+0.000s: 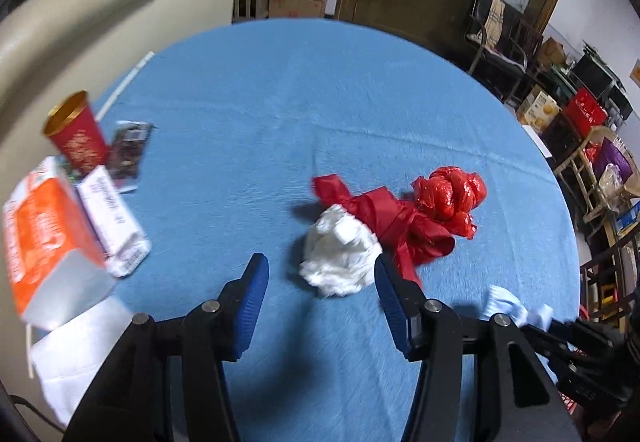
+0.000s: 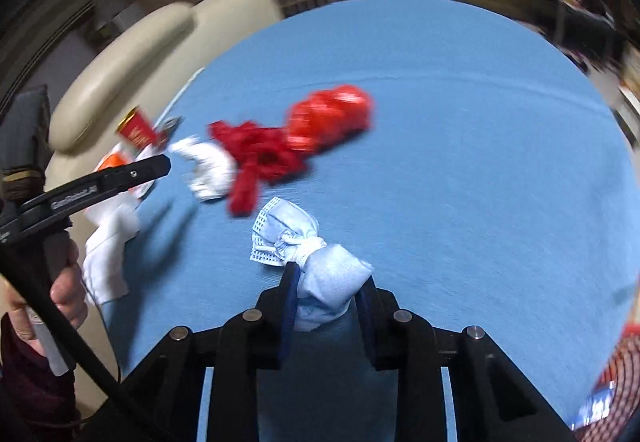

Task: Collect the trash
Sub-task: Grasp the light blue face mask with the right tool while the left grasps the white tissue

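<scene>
Right gripper (image 2: 328,284): fingers clamped on a rolled blue mask (image 2: 316,270); the mask sticks out ahead of the fingertips, above the blue table (image 2: 480,182).
Left gripper (image 1: 320,274): fingers apart, nothing between the pads; table shows in the gap.
White wad (image 1: 340,252): crumpled paper just ahead of the left fingers, nearer the right fingertip, lying on the table.
Red ribbon (image 1: 384,214): touching the wad, beyond the right fingertip.
Red plastic ball (image 1: 450,194): farther out, against the ribbon.
Red cup (image 1: 78,134): upright, far left of the left fingers.
Orange carton (image 1: 44,230): left of the fingers, beside a white box (image 1: 114,218).
Hand (image 2: 68,290): holds the left gripper's handle.
</scene>
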Motion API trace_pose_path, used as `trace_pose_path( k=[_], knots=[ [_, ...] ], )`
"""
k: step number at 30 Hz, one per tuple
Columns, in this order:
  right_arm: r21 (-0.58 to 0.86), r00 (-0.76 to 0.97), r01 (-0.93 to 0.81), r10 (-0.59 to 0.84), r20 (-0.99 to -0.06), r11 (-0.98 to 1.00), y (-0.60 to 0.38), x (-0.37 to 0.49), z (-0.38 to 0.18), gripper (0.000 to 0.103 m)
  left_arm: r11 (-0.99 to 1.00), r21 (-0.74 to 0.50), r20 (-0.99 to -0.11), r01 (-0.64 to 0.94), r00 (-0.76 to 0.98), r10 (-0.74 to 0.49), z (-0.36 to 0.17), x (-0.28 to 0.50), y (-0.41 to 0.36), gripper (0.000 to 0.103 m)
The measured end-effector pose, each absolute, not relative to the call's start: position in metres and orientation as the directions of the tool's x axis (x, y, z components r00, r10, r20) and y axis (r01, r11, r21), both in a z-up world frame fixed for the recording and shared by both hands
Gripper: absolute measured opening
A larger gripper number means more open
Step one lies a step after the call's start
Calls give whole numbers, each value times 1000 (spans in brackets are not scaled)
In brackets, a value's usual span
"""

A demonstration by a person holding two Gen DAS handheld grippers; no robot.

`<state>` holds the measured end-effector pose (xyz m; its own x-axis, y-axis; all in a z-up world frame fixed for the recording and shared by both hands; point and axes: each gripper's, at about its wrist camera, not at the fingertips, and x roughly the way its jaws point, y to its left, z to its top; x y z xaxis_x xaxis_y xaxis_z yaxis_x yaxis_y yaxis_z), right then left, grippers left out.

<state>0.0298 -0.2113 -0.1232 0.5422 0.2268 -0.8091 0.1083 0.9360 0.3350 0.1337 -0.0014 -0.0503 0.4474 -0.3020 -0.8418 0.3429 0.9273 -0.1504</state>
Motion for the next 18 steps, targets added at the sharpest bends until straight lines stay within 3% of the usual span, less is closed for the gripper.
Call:
trace_pose_path(
  k=[6,8,12,13,18],
  knots=[
    [364,542,226,194,-818,904,-243,11,-129,29,925,-166,-863,341,404,-304,-73,153,-18,55],
    [368,540,245,189,-820,897,-246,7,-131,29,921,-177,-863,347,396,-315,-77,156,-20,38],
    [380,531,270,192,-825,885,-251,3,-139,29,915,-166,-851,367,415,-321,-76,153,-22,26],
    [385,530,272,196,-825,882,-251,4,-140,29,916,-168,-849,364,418,-322,-75,151,-21,19],
    [408,546,243,223,-808,880,-246,13,-137,29,920,-163,-849,356,424,-314,-70,126,-12,18]
  ],
)
